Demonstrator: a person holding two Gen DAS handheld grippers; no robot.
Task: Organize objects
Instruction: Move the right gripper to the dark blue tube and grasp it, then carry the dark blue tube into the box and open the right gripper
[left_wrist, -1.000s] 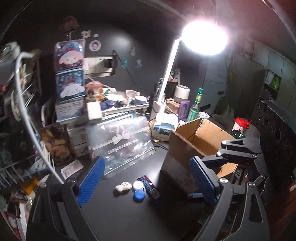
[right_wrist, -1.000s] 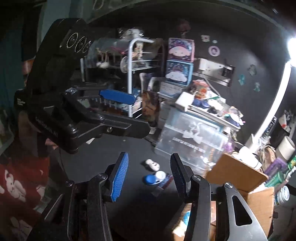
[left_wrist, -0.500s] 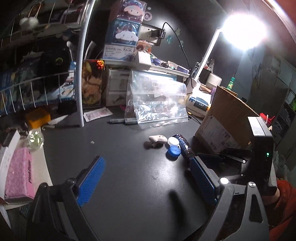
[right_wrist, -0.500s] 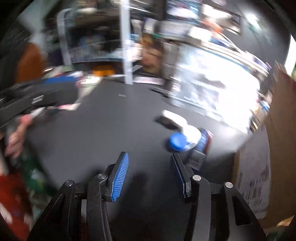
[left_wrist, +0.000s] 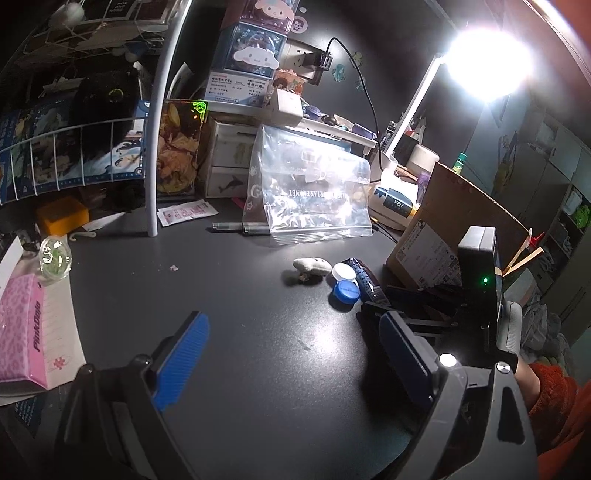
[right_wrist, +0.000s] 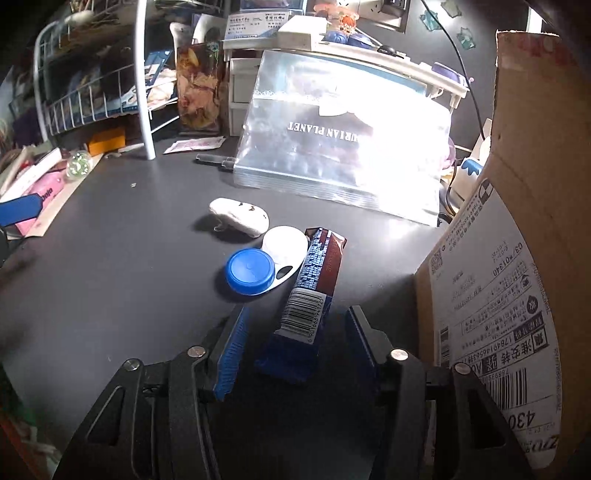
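Two black handheld grippers with blue ribbed pads are showing: one left gripper (left_wrist: 291, 354) and one right gripper (right_wrist: 295, 341). One dark grey desk surface (left_wrist: 229, 295) is carrying the loose items. One brown-and-blue wrapped snack bar (right_wrist: 314, 280) is lying on it. One contact lens case (right_wrist: 266, 262) is sitting there, consisting of one round blue cap and one round white cap. One small off-white figurine (right_wrist: 240, 216) is lying beside it. One brown cardboard box (right_wrist: 517, 258) is standing at the right. One clear plastic zip bag (left_wrist: 314, 192) is leaning upright. One pink tissue packet (left_wrist: 22, 325) is lying at the left.
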